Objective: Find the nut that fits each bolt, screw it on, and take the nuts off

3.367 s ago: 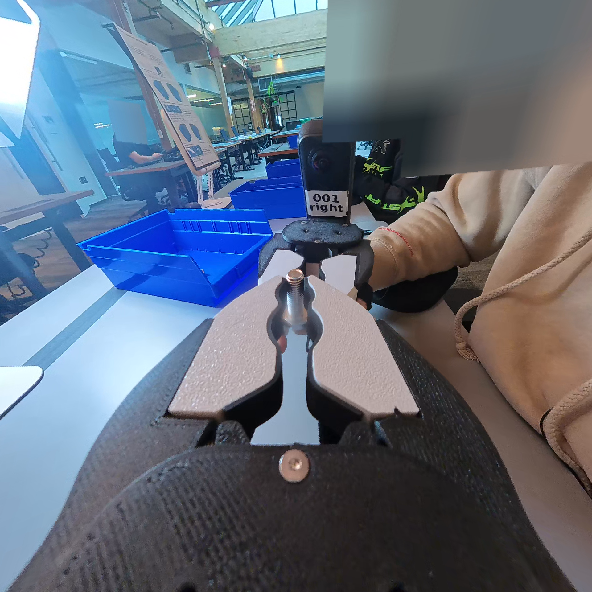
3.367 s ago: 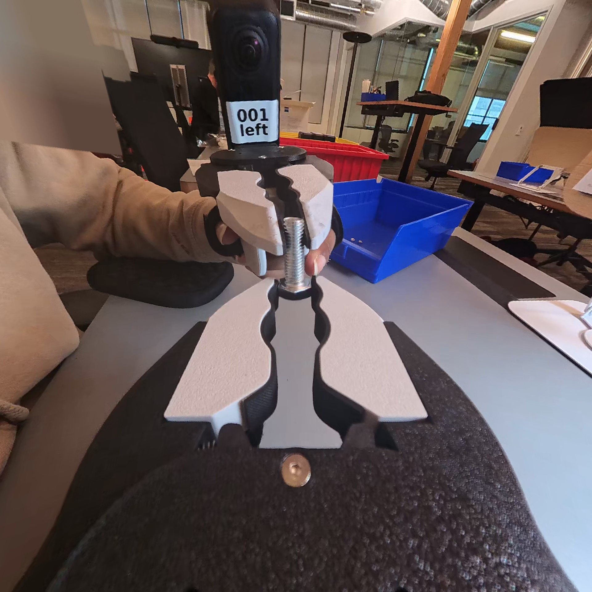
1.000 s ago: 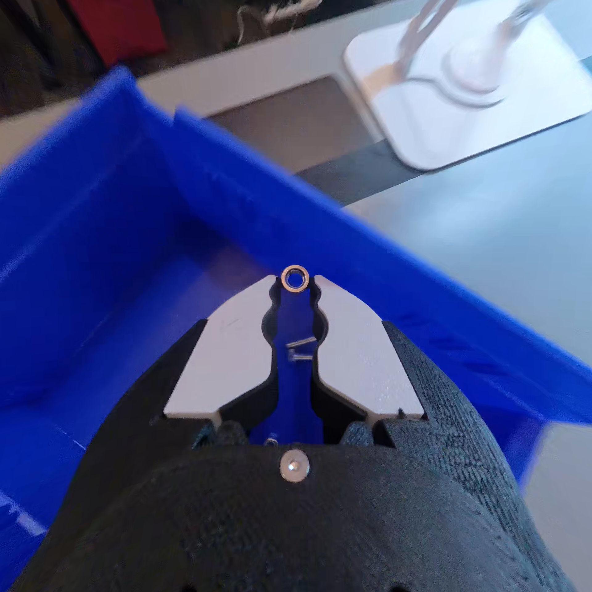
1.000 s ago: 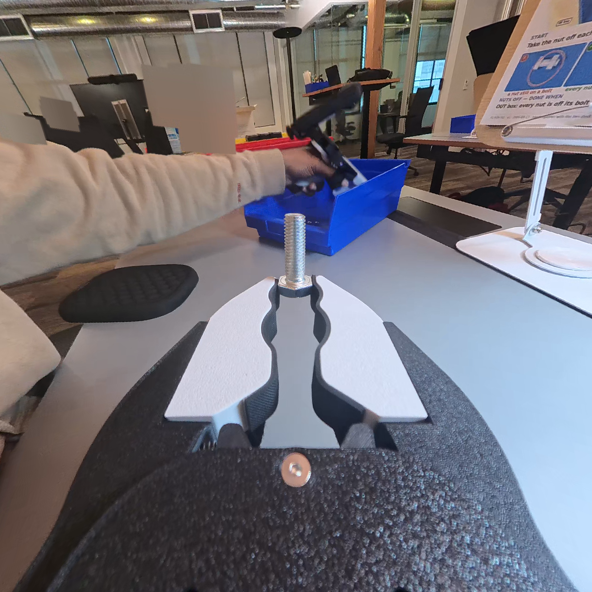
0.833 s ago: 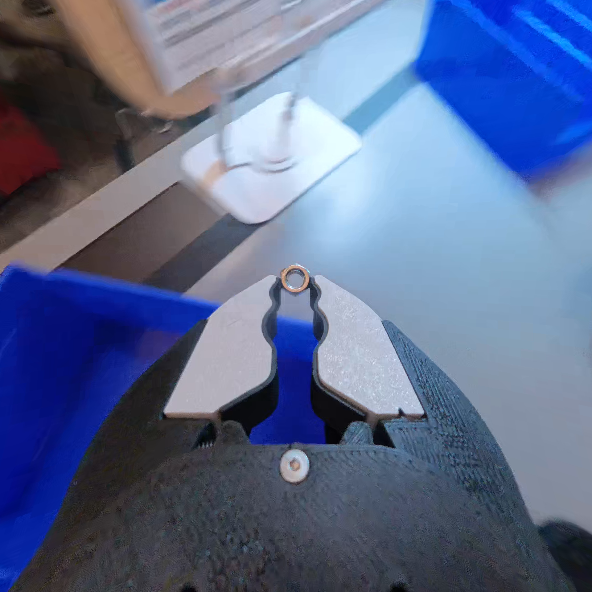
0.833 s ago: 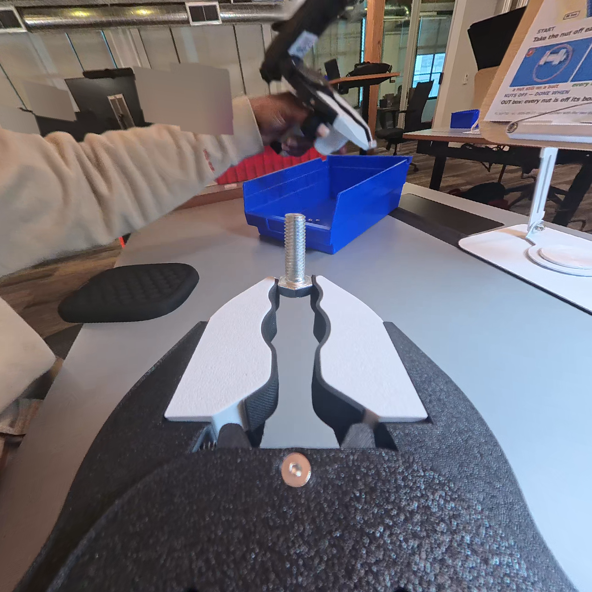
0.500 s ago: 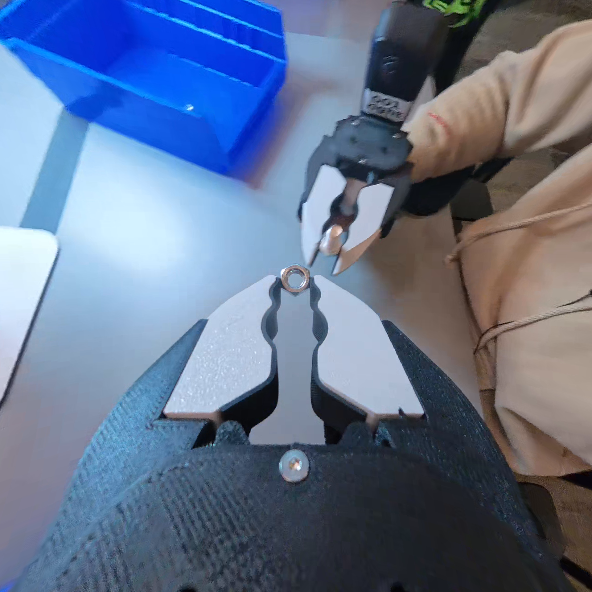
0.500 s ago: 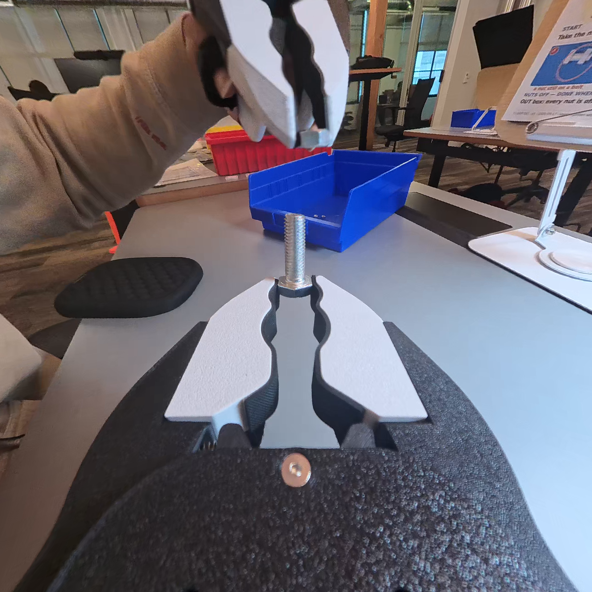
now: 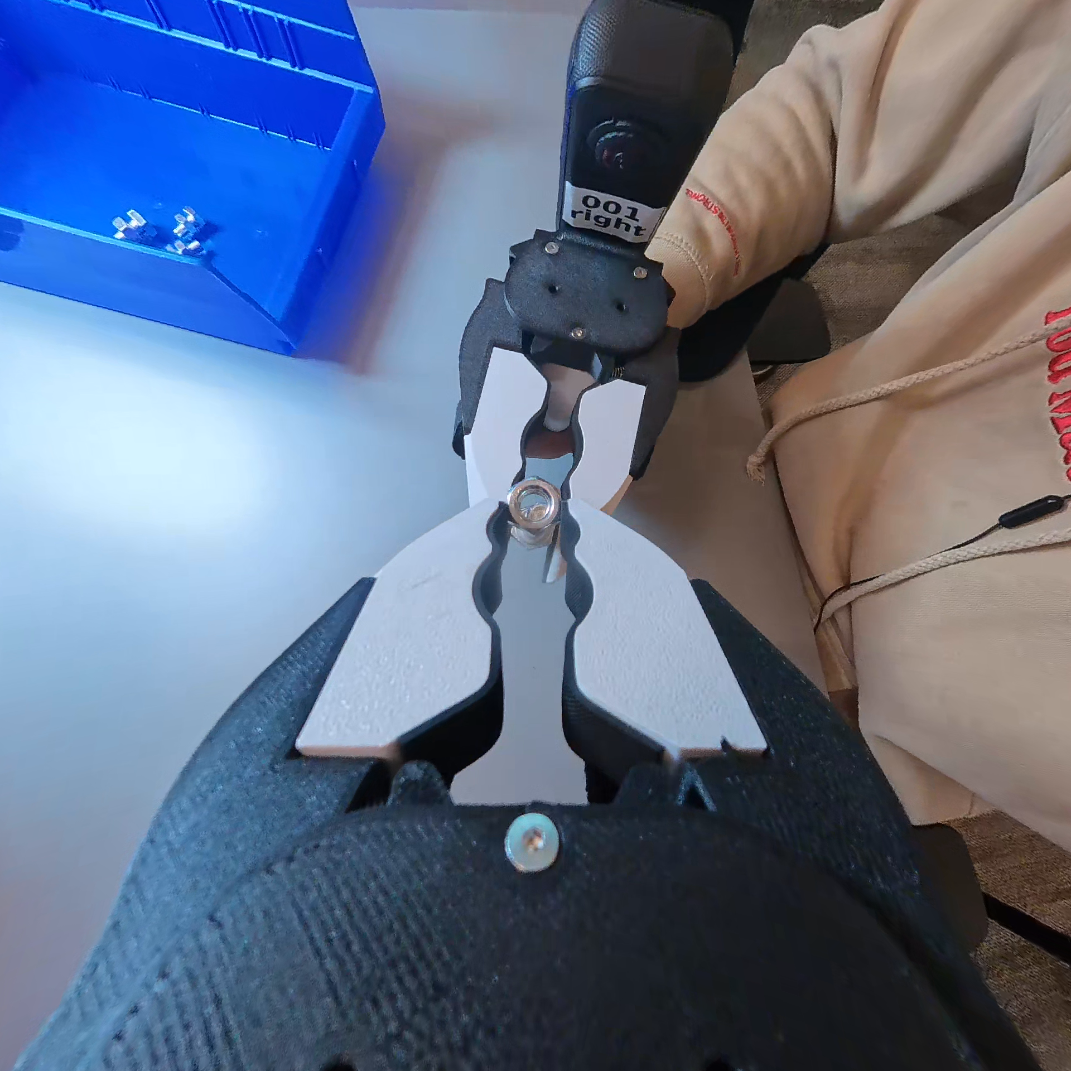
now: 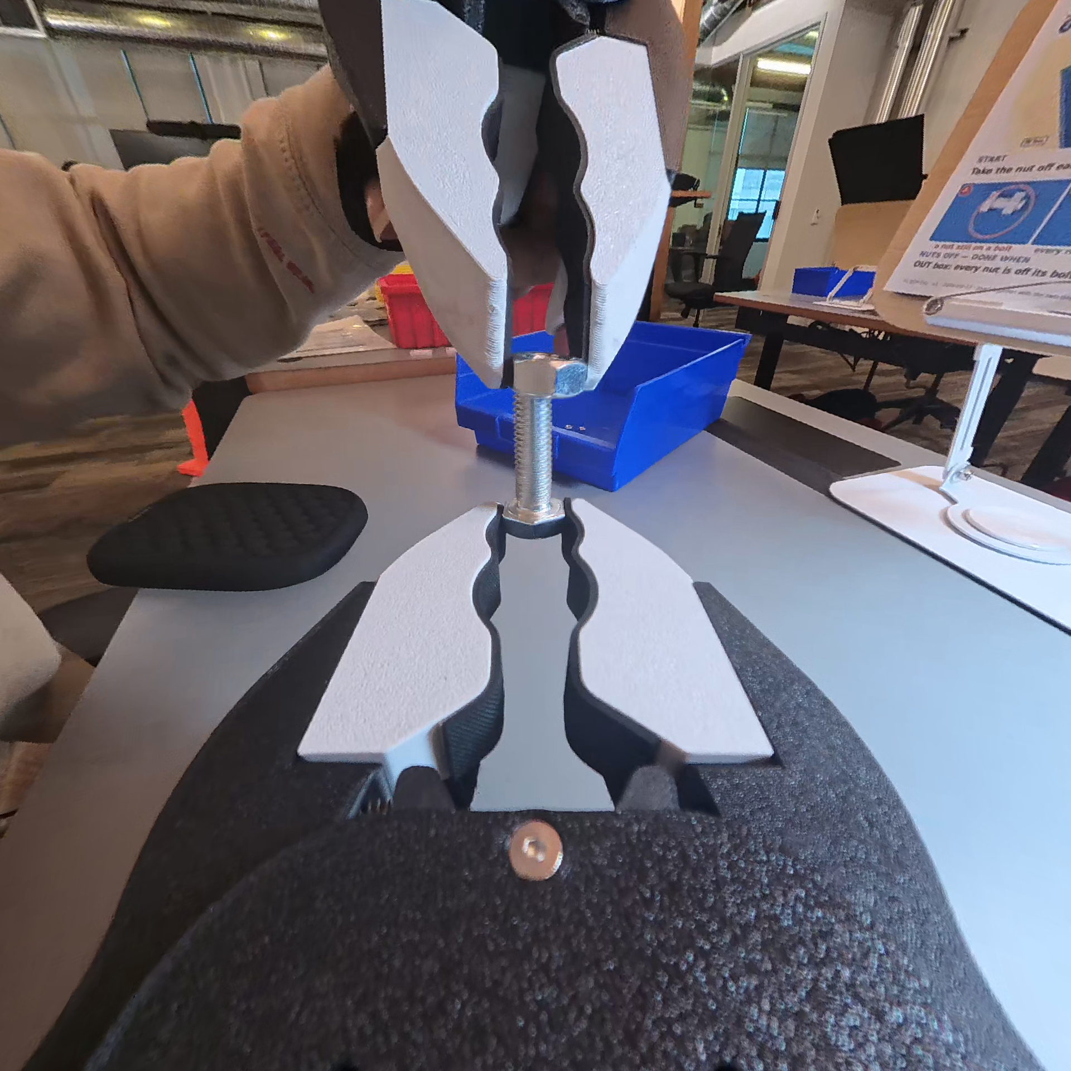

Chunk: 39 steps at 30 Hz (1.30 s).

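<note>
My right gripper (image 10: 532, 513) is shut on the head of a silver bolt (image 10: 534, 446) and holds it upright above the grey table. My left gripper (image 9: 532, 513) is shut on a silver hex nut (image 9: 532, 511). In the right wrist view the left gripper (image 10: 545, 376) comes down from above and holds the nut (image 10: 547, 374) on the top end of the bolt's thread. In the left wrist view I look down through the nut's hole at the bolt end, and the right gripper (image 9: 545, 492) faces me from just behind it.
A blue bin (image 9: 191, 145) with small metal parts (image 9: 159, 232) stands at the far left in the left wrist view. Another blue bin (image 10: 608, 400) stands behind the bolt in the right wrist view. A black pad (image 10: 226, 536) lies left, a white sign stand (image 10: 985, 510) right. The left gripper's tips are roughly 5 centimeters from the right gripper's.
My left gripper lifted a nut from the blue bin, swung back over the table and came down onto the top of the bolt. My right gripper kept the bolt upright and barely moved.
</note>
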{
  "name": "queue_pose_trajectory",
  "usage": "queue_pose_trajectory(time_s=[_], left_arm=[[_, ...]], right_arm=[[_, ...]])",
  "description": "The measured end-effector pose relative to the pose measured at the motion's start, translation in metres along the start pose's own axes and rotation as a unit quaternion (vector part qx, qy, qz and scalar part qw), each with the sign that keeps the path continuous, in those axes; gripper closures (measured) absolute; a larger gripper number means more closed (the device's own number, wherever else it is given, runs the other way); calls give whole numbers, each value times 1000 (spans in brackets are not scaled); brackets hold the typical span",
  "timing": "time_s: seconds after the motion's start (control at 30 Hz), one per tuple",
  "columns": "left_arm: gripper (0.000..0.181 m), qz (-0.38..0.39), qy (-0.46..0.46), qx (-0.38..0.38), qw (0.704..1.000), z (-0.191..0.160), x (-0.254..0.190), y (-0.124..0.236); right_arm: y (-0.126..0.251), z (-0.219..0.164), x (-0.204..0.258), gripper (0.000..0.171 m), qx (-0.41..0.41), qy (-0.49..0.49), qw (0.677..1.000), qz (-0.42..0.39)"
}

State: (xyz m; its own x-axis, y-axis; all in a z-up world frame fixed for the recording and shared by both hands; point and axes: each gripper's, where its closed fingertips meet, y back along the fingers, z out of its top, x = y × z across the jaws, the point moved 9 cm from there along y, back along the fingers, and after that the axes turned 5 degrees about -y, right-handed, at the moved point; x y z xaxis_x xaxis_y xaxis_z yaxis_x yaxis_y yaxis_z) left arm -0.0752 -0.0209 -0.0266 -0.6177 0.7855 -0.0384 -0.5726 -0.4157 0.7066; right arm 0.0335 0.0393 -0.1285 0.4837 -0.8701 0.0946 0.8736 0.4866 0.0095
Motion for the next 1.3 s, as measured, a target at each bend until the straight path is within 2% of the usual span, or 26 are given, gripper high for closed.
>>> queue_pose_trajectory(time_s=[0.47, 1.03, 1.3], left_arm=[[164, -6, -28, 34, 999, 10, -14, 2], [164, -26, -81, 107, 991, 1, -22, -2], [164, -33, -77, 119, 989, -2, -23, -4]], right_arm=[[1, 3, 9, 153, -28, 14, 999, 13], [-7, -7, 16, 153, 16, -7, 998, 66], [-10, -10, 17, 153, 32, 7, 998, 62]])
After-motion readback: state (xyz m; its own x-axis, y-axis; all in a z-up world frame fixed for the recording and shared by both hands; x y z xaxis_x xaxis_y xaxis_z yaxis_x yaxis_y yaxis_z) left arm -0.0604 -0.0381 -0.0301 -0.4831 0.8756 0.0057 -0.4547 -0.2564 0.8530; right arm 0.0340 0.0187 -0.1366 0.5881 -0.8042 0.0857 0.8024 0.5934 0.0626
